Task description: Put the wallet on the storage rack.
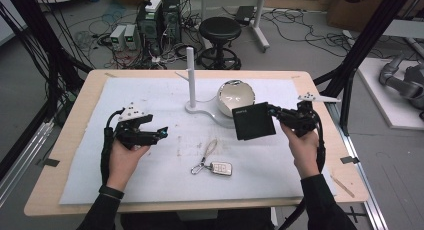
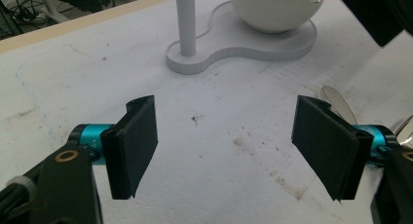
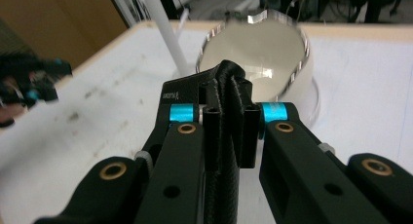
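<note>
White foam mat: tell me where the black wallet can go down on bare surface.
Free: the mat's far-left stretch, between the left gripper and the white post stand; also its near-right, between the silver car key fob and the right gripper's forearm. Crowded: the centre, around the stand, the white round bowl and the black wallet.

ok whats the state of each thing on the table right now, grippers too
left gripper: open, nothing between its jaws
right gripper: shut on the black wallet
black wallet: held off the mat, in front of the bowl
white bowl: tipped on its side on the stand base, opening toward the person
white stand: upright
car key: lying flat on the mat, untouched
</note>
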Demonstrator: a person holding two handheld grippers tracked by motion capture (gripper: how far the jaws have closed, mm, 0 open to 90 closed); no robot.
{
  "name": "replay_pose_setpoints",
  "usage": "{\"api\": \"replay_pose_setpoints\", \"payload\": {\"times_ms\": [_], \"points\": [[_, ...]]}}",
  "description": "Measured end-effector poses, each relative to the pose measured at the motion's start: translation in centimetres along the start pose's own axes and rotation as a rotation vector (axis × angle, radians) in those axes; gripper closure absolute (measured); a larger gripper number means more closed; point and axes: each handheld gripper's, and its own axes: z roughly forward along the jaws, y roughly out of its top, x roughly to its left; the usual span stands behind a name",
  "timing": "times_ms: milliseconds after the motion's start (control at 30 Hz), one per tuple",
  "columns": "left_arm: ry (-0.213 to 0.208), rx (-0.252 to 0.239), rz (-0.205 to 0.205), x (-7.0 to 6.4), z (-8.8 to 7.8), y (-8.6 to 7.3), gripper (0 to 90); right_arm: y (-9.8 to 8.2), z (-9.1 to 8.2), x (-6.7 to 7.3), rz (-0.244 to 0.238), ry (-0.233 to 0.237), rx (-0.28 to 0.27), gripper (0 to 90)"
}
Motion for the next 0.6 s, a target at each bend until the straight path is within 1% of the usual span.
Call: {"api": "replay_pose_setpoints", "payload": {"times_ms": [100,167,233,267,300,333,367,400,433,467,500,600], "points": [[0.001,0.002,0.002,0.0,0.0,0.0,24.9,2.1,0.1,0.2,-0.007,0.016,-0.041,85.6],[0.000,0.001,0.001,0.0,0.0,0.0,24.9,3.4,0.5,0.3,-0.016,0.024,-0.060,85.6],[0.001,-0.002,-0.002,-0.1,0.0,0.0,24.9,4.5,1.1,0.4,-0.035,0.013,-0.074,85.6],[0.001,-0.002,-0.002,-0.1,0.0,0.0,24.9,4.5,1.1,0.4,-0.035,0.013,-0.074,85.6],[0.000,0.000,0.001,0.0,-0.1,0.0,24.9,4.9,1.5,0.4,-0.045,0.005,-0.078,85.6],[0.001,-0.002,-0.003,0.0,-0.1,-0.1,24.9,5.8,2.4,0.3,-0.057,-0.012,-0.077,85.6],[0.001,-0.001,-0.003,0.0,-0.1,-0.1,24.9,5.9,2.7,0.3,-0.060,-0.017,-0.080,85.5],[-0.002,-0.001,-0.005,0.1,-0.2,-0.1,24.9,6.2,3.3,0.1,-0.065,-0.031,-0.079,85.5],[-0.002,-0.001,-0.005,0.1,-0.2,-0.1,24.9,6.2,3.3,0.1,-0.065,-0.031,-0.079,85.5],[0.002,-0.002,-0.005,0.1,-0.2,-0.1,24.9,6.4,3.8,-0.1,-0.066,-0.039,-0.070,85.6],[0.002,-0.003,-0.005,0.1,-0.4,-0.2,24.9,6.5,4.8,-0.3,-0.087,-0.065,-0.060,85.5],[0.003,-0.004,-0.007,0.2,-0.5,-0.3,24.9,6.6,5.7,-0.3,-0.135,-0.112,-0.057,85.5]]}}
